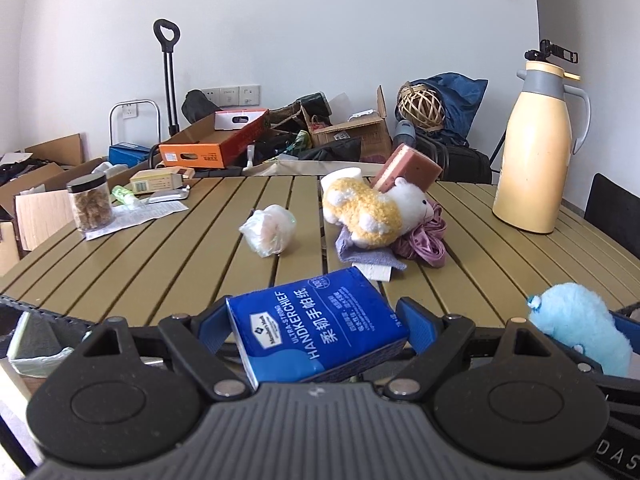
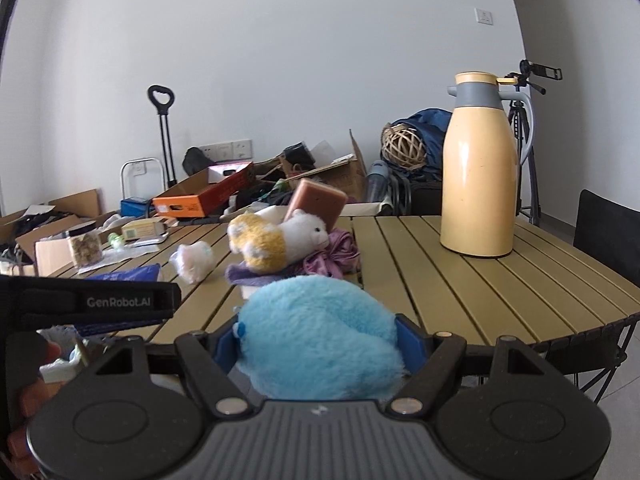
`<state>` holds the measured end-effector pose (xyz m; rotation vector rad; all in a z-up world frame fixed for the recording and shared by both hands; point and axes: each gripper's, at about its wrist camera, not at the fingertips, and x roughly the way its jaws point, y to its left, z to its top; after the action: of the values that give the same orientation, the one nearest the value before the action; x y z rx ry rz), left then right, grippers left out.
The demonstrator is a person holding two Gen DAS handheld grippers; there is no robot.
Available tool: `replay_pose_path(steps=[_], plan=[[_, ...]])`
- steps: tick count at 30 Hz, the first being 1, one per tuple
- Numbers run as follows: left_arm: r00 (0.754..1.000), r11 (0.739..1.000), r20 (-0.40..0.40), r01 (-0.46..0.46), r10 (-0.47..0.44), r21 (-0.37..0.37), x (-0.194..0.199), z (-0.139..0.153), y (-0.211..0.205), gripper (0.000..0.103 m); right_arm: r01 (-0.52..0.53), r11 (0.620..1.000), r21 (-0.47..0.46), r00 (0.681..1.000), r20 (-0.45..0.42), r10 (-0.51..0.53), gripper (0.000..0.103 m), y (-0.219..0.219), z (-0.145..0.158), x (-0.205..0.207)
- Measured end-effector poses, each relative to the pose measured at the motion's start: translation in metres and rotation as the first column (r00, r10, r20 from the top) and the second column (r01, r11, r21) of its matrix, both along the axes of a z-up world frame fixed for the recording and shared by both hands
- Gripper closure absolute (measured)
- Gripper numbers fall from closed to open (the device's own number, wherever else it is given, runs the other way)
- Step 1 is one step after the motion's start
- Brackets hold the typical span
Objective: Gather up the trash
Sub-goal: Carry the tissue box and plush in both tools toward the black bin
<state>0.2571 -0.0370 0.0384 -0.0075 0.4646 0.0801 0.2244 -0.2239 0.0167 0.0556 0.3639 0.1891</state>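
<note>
My left gripper (image 1: 314,316) is shut on a blue handkerchief tissue pack (image 1: 316,336), held tilted just off the near edge of the slatted table (image 1: 160,248). The right gripper (image 2: 316,332) is shut on a fluffy light-blue plush toy (image 2: 320,344), which also shows at the right of the left wrist view (image 1: 576,332). A crumpled white plastic wad (image 1: 268,232) lies mid-table, well beyond both grippers. In the right wrist view the left gripper's black body (image 2: 92,304) crosses the left side, with a hand (image 2: 28,400) below it.
A yellow-white plush (image 1: 372,212), pink sponge (image 1: 412,170), purple cloths (image 1: 424,244), a cream thermos jug (image 1: 536,152), a jar (image 1: 90,206) and papers stand on the table. A lined bin (image 1: 36,344) sits low at left. Boxes and bags clutter the floor behind.
</note>
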Motion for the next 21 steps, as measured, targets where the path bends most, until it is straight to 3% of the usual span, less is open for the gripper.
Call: replay_pose_path(steps=[11,21], plan=[[1.000,0.999,-0.028,0.013,-0.012,0.038,-0.067,-0.004,0.006,0.015,-0.036,0.999,-0.030,0.998,-0.051,0.035,0.027,0.009,-0.005,-0.055],[0.992,0.998,-0.125,0.019,-0.013,0.052,-0.093,-0.041,0.015,0.015,-0.079,0.995,-0.058,0.985,-0.159,0.069,0.027,0.020,-0.036,-0.072]])
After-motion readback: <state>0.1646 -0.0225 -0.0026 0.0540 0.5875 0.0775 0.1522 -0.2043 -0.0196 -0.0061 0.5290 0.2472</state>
